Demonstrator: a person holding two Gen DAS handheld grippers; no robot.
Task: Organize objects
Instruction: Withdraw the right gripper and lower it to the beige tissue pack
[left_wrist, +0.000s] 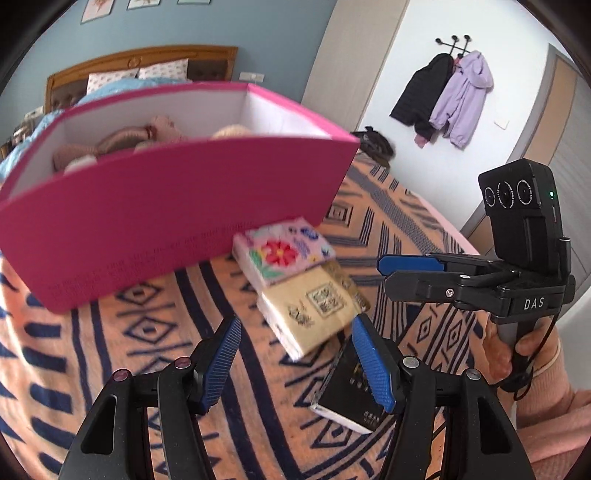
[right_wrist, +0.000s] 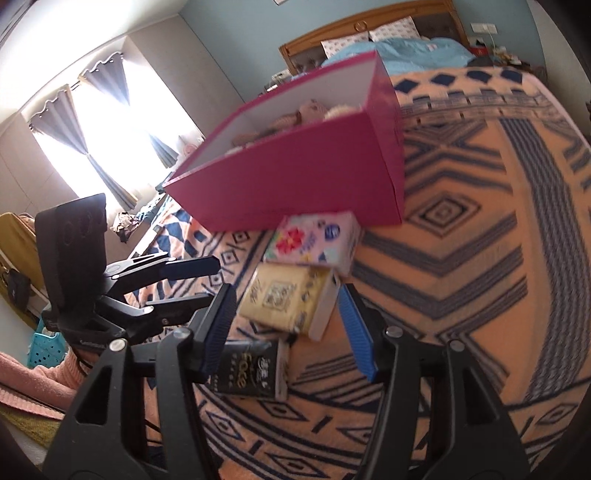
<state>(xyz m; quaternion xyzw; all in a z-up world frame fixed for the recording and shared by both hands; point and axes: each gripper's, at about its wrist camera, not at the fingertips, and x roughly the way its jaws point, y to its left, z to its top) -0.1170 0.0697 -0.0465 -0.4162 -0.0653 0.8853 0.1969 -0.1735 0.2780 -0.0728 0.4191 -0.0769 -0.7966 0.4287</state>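
Three tissue packs lie in a row on the patterned blanket (left_wrist: 129, 332): a floral pack (left_wrist: 282, 251) (right_wrist: 314, 240), a tan pack (left_wrist: 314, 306) (right_wrist: 286, 299) and a black pack (left_wrist: 351, 391) (right_wrist: 253, 373). Behind them stands an open pink box (left_wrist: 166, 221) (right_wrist: 295, 177) with plush toys (left_wrist: 147, 136) inside. My left gripper (left_wrist: 295, 362) is open, just short of the tan and black packs. My right gripper (right_wrist: 286, 325) is open above the tan and black packs. Each gripper shows in the other's view, the right one (left_wrist: 384, 271) and the left one (right_wrist: 210, 284).
The bed's wooden headboard (right_wrist: 369, 29) and pillows lie beyond the box. Coats (left_wrist: 443, 96) hang on the wall to the right. A curtained window (right_wrist: 99, 129) and a blue basket (right_wrist: 44, 350) stand to the left.
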